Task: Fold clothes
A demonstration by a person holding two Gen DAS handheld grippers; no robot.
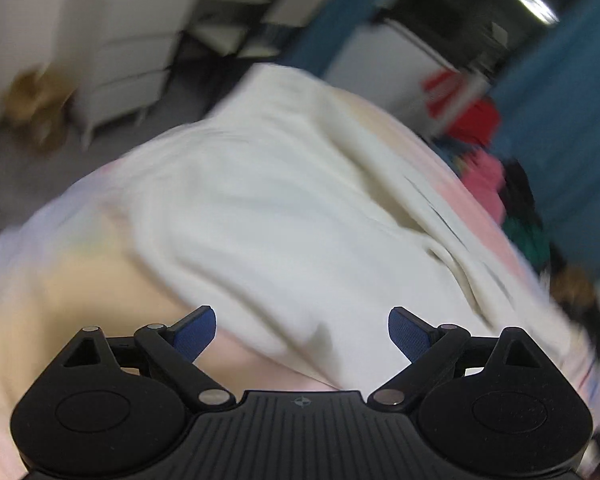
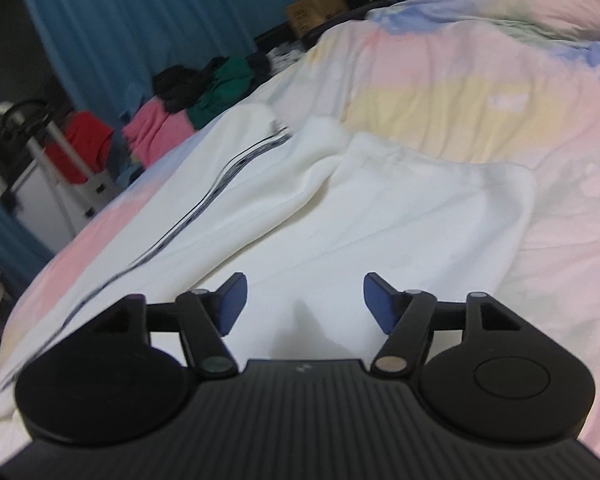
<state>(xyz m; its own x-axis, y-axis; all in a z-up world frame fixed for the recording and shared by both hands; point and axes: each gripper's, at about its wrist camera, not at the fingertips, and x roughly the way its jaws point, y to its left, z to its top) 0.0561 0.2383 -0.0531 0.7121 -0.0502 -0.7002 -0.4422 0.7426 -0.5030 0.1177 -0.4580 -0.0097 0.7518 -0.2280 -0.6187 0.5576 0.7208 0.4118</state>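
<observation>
Through the left wrist camera I saw my left hand-held gripper with its blue pads spread wide apart and nothing between them. Directly ahead of it lay the white garment, rumpled in broad folds across the bed — the picture was smeared, so I could only make out what looked like a thin dark stripe along the garment's edge, ahead and to the right.

My right hand-held gripper was likewise parted and empty, hanging just over the same white garment. From here the cloth ran forward and to the left of the fingers, and a dark stripe followed its left edge. The pastel quilt of the bed stretched ahead and to the right — pink, yellow and blue patches.

Far ahead on the left, beyond the garment, sat a heap of clothes in pink, green and black, with a blue curtain behind it and a cardboard box further right.
</observation>
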